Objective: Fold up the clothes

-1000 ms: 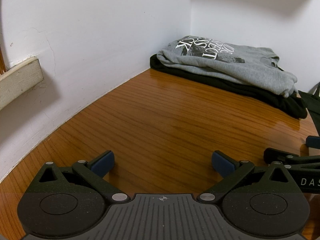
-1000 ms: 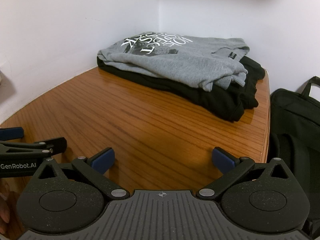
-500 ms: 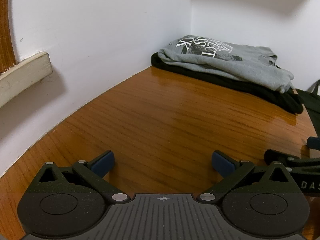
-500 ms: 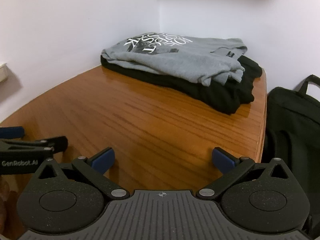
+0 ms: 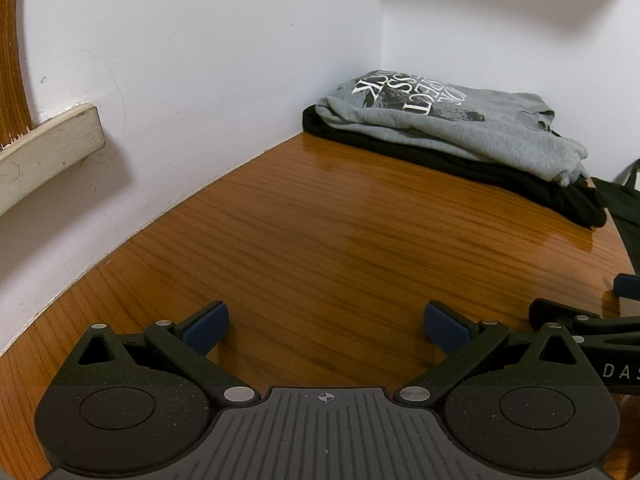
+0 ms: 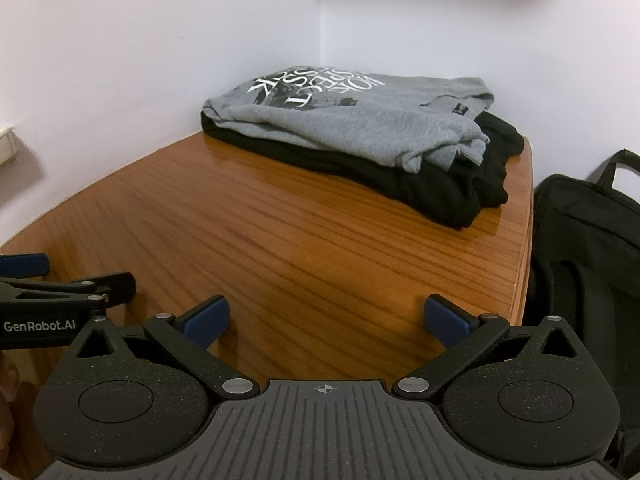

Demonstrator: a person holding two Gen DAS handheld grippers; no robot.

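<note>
A folded grey sweatshirt [image 5: 448, 128] [image 6: 352, 120] with white lettering lies on top of a folded black garment [image 5: 500, 178] [image 6: 380, 172] in the far corner of the wooden table [image 5: 320, 240] [image 6: 280, 240]. My left gripper [image 5: 326, 326] hovers open over the near part of the table, nothing between its blue pads. My right gripper [image 6: 326, 320] is open too, empty, close to the table's right edge. Both are well short of the pile. Each gripper shows at the side of the other's view.
White walls close off the table on the left and at the back. A pale ledge [image 5: 48, 148] sticks out from the left wall. A black bag [image 6: 588, 248] stands just past the table's right edge [image 6: 524, 248].
Both grippers have drawn back a little from the clothes pile, which looks smaller and farther away. Both stay open.
</note>
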